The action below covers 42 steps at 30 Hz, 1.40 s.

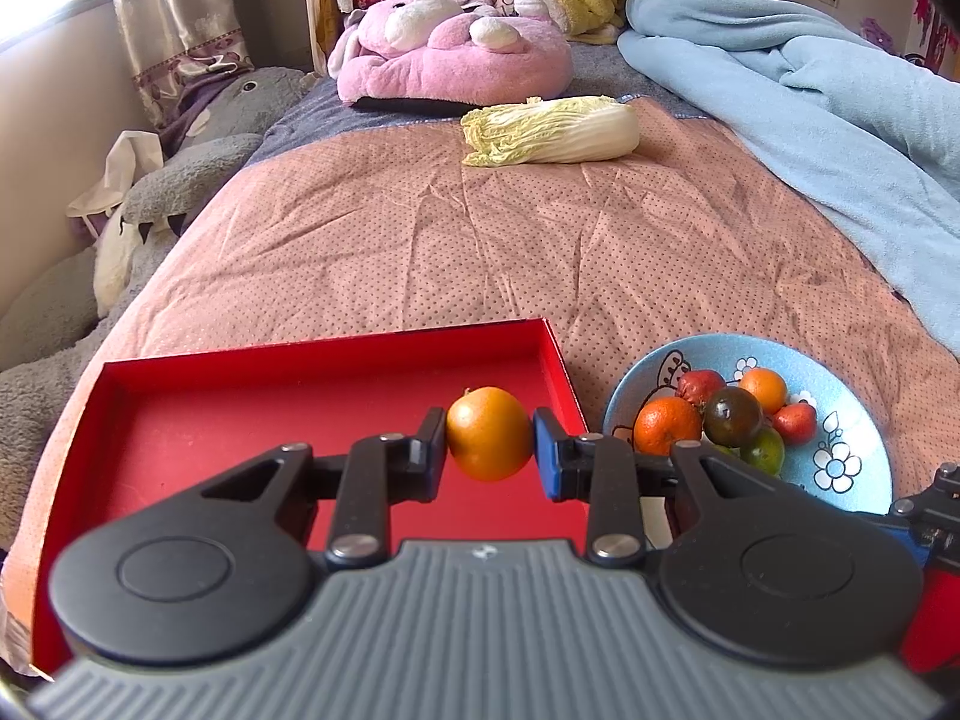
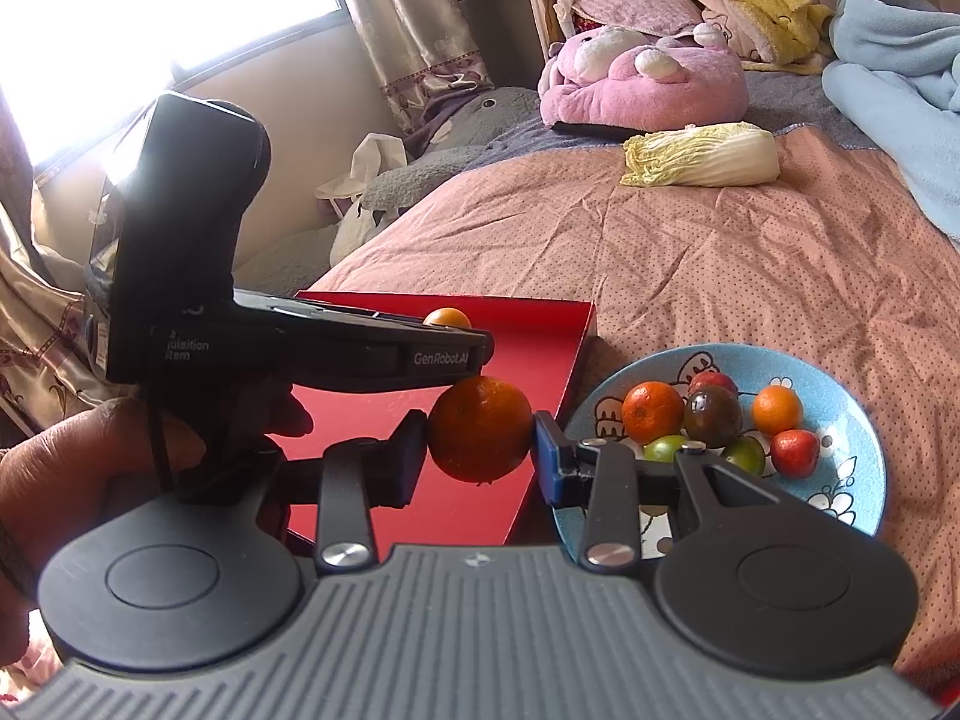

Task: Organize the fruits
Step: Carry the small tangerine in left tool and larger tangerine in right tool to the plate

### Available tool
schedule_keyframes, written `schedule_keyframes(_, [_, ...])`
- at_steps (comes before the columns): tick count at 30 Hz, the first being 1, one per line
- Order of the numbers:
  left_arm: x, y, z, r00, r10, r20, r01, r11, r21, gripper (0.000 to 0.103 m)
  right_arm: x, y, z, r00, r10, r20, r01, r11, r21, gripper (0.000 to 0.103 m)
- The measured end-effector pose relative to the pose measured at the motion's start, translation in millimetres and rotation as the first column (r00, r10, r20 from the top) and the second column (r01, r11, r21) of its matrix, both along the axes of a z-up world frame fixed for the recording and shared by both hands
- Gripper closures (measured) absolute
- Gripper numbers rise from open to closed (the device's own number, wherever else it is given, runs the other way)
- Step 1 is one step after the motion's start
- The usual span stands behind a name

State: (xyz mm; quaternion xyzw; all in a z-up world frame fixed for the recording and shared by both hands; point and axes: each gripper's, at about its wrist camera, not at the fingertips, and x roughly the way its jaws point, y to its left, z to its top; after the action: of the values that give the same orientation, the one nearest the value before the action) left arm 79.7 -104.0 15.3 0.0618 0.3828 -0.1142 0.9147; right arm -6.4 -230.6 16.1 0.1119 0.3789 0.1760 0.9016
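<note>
Left gripper [image 1: 489, 441] has its jaws clenched on a round yellow-orange citrus [image 1: 489, 433], held over the shallow red cardboard tray [image 1: 240, 420], twd its 3 o'clock side. Right gripper [image 2: 480, 435] jaws clenched on a deeper-orange round mandarin [image 2: 480, 427], hanging above the tray's right wall, w/ the left gripper's body just at its 10 o'clock.

Rest of the fruit sits in the pale blue cartoon-print ceramic plate [image 1: 852, 468] at 3 o'clock of the tray: small oranges, red ones, a dark tomato-like one, green ones.

Handling, prob.: citrus is light, firm but w/ springy peel, round so it rolls; grip across the widest girth, mod. squeeze, no bruising. Tray walls are low thin card, likely to flex if bumped.

Room: tray floor mostly bare toward 9 o'clock. Pink dotted bedspread [image 1: 480, 252] lies open toward 12 o'clock up to a pale napa cabbage [image 1: 549, 131]. Soft bed, so tray & plate may tilt.
</note>
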Motion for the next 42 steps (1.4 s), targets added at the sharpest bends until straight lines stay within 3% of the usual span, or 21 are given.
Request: schedule_keyframes(42, [-3,-22,6,0.999,-0.044,0.016,0.044,0.999,0.012,0.069,-9,-26,1,0.997,-0.074,0.006,0.074,0.997,0.020,0.060])
